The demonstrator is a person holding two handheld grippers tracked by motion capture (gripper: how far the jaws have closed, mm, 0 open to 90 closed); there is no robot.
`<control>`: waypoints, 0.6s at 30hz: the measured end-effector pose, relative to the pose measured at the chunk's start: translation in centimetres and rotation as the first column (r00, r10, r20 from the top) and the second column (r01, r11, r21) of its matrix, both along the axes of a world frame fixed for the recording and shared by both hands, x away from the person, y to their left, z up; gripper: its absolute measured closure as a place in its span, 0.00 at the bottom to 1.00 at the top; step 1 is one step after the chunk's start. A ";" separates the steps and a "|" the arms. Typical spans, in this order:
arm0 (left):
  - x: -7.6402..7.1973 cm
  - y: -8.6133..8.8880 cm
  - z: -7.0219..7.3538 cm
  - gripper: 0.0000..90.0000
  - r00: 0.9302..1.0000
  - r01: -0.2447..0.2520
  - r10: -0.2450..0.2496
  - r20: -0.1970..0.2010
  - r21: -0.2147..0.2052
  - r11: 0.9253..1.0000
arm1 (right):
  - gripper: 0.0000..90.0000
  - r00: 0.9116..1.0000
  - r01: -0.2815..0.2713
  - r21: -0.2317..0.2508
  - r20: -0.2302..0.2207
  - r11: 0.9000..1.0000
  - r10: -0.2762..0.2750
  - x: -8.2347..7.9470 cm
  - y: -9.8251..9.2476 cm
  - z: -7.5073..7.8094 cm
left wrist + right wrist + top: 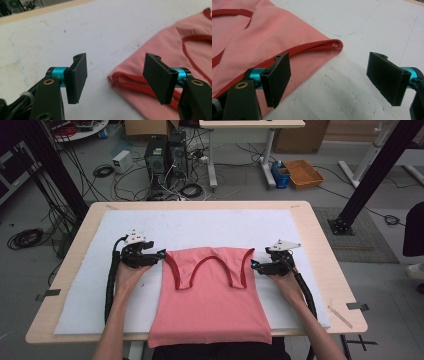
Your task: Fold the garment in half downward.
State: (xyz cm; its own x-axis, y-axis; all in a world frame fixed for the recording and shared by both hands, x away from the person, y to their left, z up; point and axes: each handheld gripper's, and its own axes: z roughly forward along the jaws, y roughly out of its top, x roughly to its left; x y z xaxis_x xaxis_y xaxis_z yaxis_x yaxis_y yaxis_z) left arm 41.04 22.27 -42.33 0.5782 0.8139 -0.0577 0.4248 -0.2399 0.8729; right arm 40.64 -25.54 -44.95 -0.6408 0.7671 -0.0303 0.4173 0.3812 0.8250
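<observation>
The top (pixel 210 290) lies flat mid-table, long axis near to far, hem at the near edge. Left gripper (pixel 161 255) sits at its far-left corner, right gripper (pixel 254 265) at its far-right corner. Both jaws stand apart, holding nothing; each corner lies just inboard.

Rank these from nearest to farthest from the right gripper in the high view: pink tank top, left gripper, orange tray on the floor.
From the right gripper:
1. pink tank top, right beside it.
2. left gripper, across the top.
3. orange tray, on the floor beyond the table.
</observation>
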 end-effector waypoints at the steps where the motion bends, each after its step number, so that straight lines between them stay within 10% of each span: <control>1: 0.4 -0.2 0.1 0.42 1.000 -0.003 0.003 -0.017 0.013 1.000 | 0.22 1.000 0.002 -0.003 0.001 1.000 -0.002 0.0 0.0 0.0; 18: 2.4 -2.1 -2.4 0.50 0.986 0.032 -0.010 -0.169 0.128 0.991 | 0.22 1.000 -0.001 -0.021 0.008 1.000 0.001 -0.1 0.2 0.0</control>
State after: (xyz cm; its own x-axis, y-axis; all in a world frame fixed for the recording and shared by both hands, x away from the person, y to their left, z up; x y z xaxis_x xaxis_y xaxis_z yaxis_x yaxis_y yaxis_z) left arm 43.40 20.20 -44.73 0.5859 0.8088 -0.0502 0.5561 -0.3562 0.7509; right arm 40.57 -25.32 -44.99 -0.6414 0.7655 -0.0512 0.4106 0.3989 0.8199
